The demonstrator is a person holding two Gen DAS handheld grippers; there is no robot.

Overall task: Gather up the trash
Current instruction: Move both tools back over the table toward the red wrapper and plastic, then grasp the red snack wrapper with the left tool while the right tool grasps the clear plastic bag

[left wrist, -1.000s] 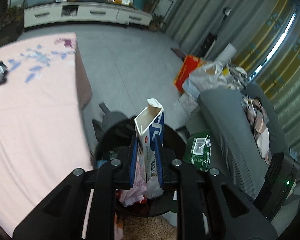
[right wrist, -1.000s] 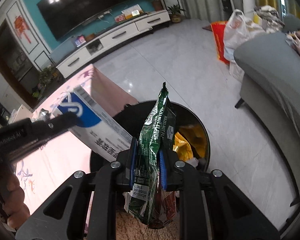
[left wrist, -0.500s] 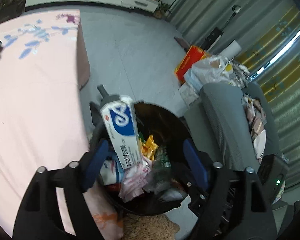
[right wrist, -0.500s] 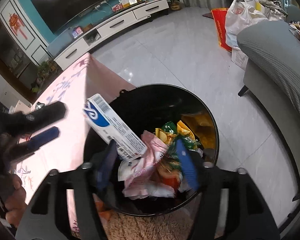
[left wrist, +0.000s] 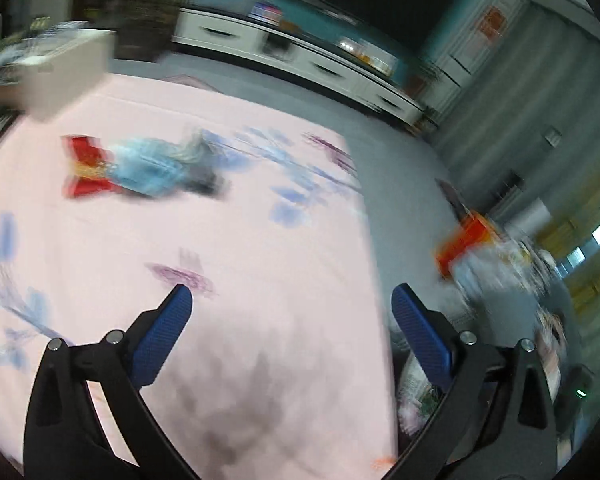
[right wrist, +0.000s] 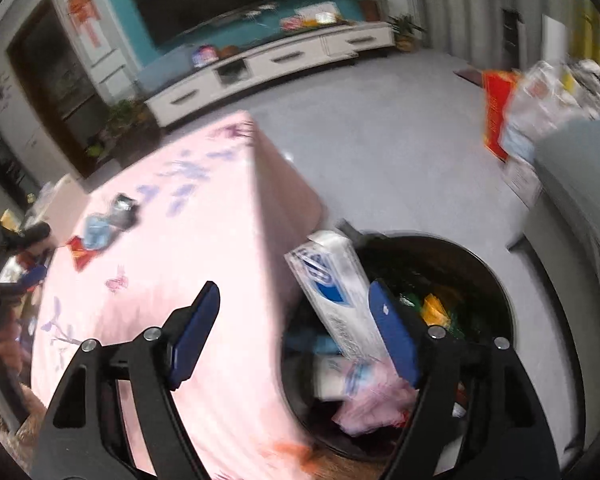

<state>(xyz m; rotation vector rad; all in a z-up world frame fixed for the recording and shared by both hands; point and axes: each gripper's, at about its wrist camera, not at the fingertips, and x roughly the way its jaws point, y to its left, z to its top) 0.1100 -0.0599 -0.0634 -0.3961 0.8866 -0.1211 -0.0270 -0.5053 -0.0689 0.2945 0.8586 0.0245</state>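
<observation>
My left gripper (left wrist: 290, 312) is open and empty above the pink tablecloth (left wrist: 228, 280). Blurred trash lies far left on the cloth: a red wrapper (left wrist: 84, 166) and a light blue wrapper (left wrist: 152, 166). My right gripper (right wrist: 292, 316) is open and empty at the table's corner, beside the black trash bin (right wrist: 496, 292). The white and blue carton (right wrist: 336, 296) leans in the bin on pink and yellow wrappers. The same table trash shows in the right wrist view: a red wrapper (right wrist: 78, 250), a blue wrapper (right wrist: 98, 230), a dark wrapper (right wrist: 122, 206).
A grey sofa (right wrist: 580, 184) stands right of the bin. A red bag (right wrist: 496, 108) and plastic bags sit on the grey floor behind it. A white TV cabinet (right wrist: 276, 64) runs along the far wall. A beige box (left wrist: 64, 68) stands at the table's far left.
Both grippers swung left, away from the bin and toward the table. The carton and the green packet, dropped half a second ago, stay in the bin. Both views are motion-blurred.
</observation>
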